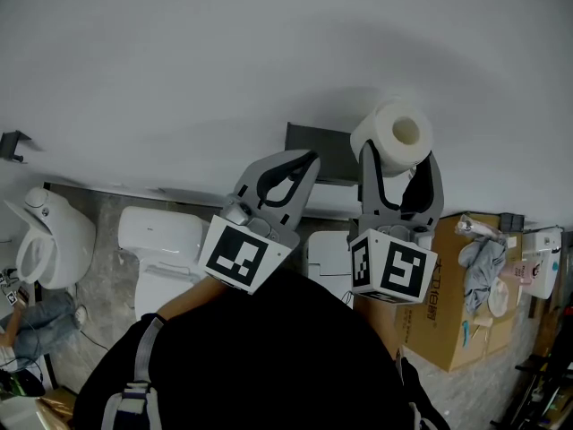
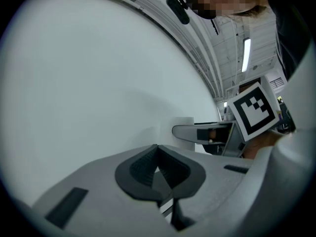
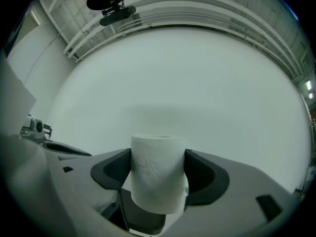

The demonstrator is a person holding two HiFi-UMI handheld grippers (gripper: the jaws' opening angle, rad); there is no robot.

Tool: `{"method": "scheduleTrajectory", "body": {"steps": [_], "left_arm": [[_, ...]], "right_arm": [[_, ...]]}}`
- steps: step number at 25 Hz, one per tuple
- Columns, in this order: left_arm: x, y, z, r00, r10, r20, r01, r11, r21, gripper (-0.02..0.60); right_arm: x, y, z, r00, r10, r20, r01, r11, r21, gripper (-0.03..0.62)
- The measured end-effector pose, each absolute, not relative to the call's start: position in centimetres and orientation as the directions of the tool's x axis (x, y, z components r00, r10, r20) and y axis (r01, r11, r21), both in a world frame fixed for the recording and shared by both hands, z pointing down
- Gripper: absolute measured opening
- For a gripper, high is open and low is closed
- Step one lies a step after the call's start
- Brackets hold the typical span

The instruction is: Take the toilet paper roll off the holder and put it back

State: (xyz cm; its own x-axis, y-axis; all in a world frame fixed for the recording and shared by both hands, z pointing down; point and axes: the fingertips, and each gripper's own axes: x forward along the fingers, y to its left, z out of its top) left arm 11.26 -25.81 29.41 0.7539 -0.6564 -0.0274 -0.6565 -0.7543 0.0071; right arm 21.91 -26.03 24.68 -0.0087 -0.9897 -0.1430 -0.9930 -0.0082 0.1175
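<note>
Nearest the head camera, the person's dark-clad shoulders [image 1: 269, 356] fill the lower frame, with both marker cubes just beyond them. The left claw [image 1: 309, 158] is clenched on nothing, its dark pads meeting tip to tip in the left gripper view. The right claw [image 1: 396, 150] is grasping the toilet paper roll [image 1: 394, 134], one pad pressed against each curved side, and the roll's flat end points up in the right gripper view. In the head view the roll's hollow core faces the camera. The roll sits off the dark grey holder [image 1: 327, 155], just to its right, and the left claw's tips lie over the holder's left part. Behind everything is a plain white wall [image 1: 179, 61]. Far below on the floor are a white toilet [image 1: 161, 236] at left and a cardboard box [image 1: 448, 321] at right.
</note>
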Motion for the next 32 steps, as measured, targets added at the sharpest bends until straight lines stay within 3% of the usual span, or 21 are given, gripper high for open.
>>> {"method": "scheduleTrajectory", "body": {"steps": [16,32], "left_arm": [[9.3,-27.0,29.9,0.723,-0.690,-0.012,-0.690,-0.723,0.016,0.006],[8.6,-27.1,30.4,0.712,-0.702,0.001,-0.702,-0.712,0.016,0.006]], "right_arm": [[17.4,-28.1,25.9,-0.120,-0.987,-0.111,-0.988,0.107,0.114,0.350],[16.4,-28.8,28.0,-0.140,-0.987,-0.075,-0.986,0.132,0.099,0.350]]}}
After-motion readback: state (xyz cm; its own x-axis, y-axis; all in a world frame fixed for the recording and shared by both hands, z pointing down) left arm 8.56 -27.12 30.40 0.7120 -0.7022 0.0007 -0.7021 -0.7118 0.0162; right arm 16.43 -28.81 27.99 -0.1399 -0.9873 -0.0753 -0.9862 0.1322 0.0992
